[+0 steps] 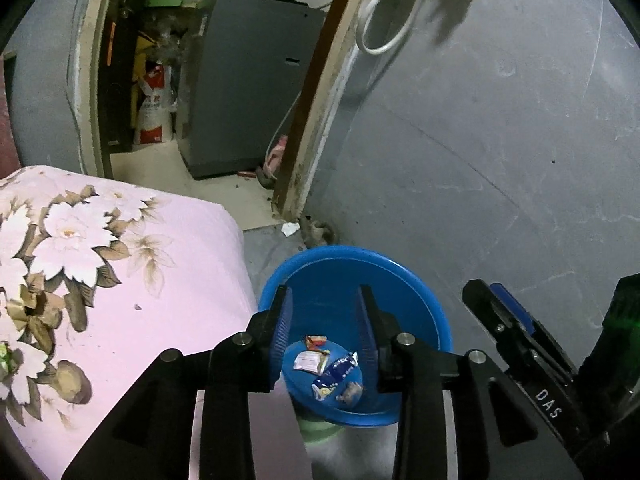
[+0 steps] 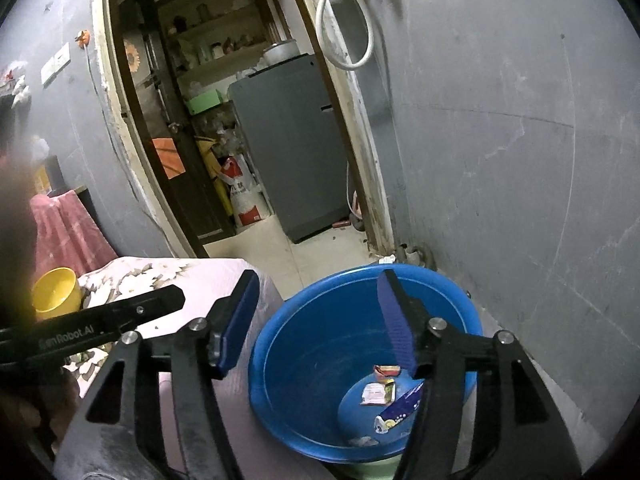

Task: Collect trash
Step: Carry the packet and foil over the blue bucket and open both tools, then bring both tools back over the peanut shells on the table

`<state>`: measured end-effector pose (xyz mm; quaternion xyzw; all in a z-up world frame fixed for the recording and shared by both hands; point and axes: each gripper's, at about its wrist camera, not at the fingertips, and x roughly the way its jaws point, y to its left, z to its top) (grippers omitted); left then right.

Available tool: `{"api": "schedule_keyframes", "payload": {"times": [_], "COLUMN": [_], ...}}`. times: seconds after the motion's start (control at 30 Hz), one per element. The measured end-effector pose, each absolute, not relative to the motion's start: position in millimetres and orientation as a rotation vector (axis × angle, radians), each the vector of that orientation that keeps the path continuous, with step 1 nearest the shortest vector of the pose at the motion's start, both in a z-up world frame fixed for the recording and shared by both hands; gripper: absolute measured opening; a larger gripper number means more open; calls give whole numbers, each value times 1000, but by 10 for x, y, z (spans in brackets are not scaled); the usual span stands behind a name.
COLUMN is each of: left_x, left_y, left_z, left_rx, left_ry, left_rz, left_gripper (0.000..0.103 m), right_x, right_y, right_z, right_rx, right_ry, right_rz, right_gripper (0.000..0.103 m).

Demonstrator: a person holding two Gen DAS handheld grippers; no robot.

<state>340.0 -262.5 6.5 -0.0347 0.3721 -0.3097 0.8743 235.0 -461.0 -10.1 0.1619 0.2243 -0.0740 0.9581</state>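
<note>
Looking down past both tools, you see the trash already lying in the bottom of the blue basin (image 1: 416,300): a white wrapper (image 1: 309,361), a blue wrapper (image 1: 338,369), a small red-and-orange scrap (image 1: 316,341) and a pale crumpled bit near the basin's front wall. The basin stands on the floor just beside the bed with the pink flowered cover (image 1: 132,280), near the grey wall.

Your left tool (image 1: 324,320) hangs over the basin with its jaws a little apart and nothing between the pads. Your right tool (image 2: 320,320) is spread wide, also empty, one finger over the bed edge and the other over the basin.

Expect these wrappers to be very light, thin and limp, probably slick foil or plastic, so they will likely slide on the smooth basin floor instead of lifting. They are not fragile; pinch firmly. Take a raised or crinkled edge rather than pressing flat on the middle. One more pale scrap (image 1: 290,229) lies on the floor by the door frame, well apart from the basin.
</note>
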Motion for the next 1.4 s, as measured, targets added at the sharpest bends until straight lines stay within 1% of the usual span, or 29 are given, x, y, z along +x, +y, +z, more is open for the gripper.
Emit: {"api": "schedule_keyframes", "payload": {"times": [0.17, 0.43, 0.5, 0.73, 0.77, 0.8, 0.87, 1.13, 1.17, 1.2, 1.23, 1.4], "left_x": [3327, 3148, 3095, 2867, 2838, 2798, 2714, 2468, 2438, 2396, 2357, 2219], "left_y": [-2472, -2033, -1914, -1391, -1332, -1265, -1117, -582, -503, -437, -366, -78], "left_z": [181, 497, 570, 804, 824, 848, 890, 896, 889, 878, 879, 836], "left_rx": [-81, -115, -120, -132, -131, -130, -129, -120, -121, -121, -124, -137], "left_ry": [740, 633, 601, 490, 477, 461, 427, 351, 343, 336, 323, 285], "left_rz": [-624, -562, -542, -449, -436, -420, -388, -268, -249, -231, -206, -123], "left_gripper": [29, 39, 47, 60, 65, 73, 80, 84, 86, 93, 96, 98], "right_x": [2300, 2208, 2175, 2096, 2078, 2063, 2040, 1976, 1967, 1968, 1959, 1935], "right_y": [-4533, -4280, -4173, -3828, -3753, -3715, -3591, -3141, -3084, -3036, -2978, -2720], "right_z": [25, 278, 360, 557, 589, 606, 652, 788, 798, 810, 818, 817], "right_rx": [307, 281, 269, 242, 238, 236, 228, 194, 189, 185, 179, 144], "right_ry": [425, 370, 350, 288, 274, 268, 249, 191, 186, 183, 179, 172], "right_rz": [-142, -115, -103, -65, -56, -51, -38, 32, 45, 53, 63, 107], "right_gripper": [95, 103, 103, 103, 103, 103, 103, 103, 103, 103, 103, 103]}}
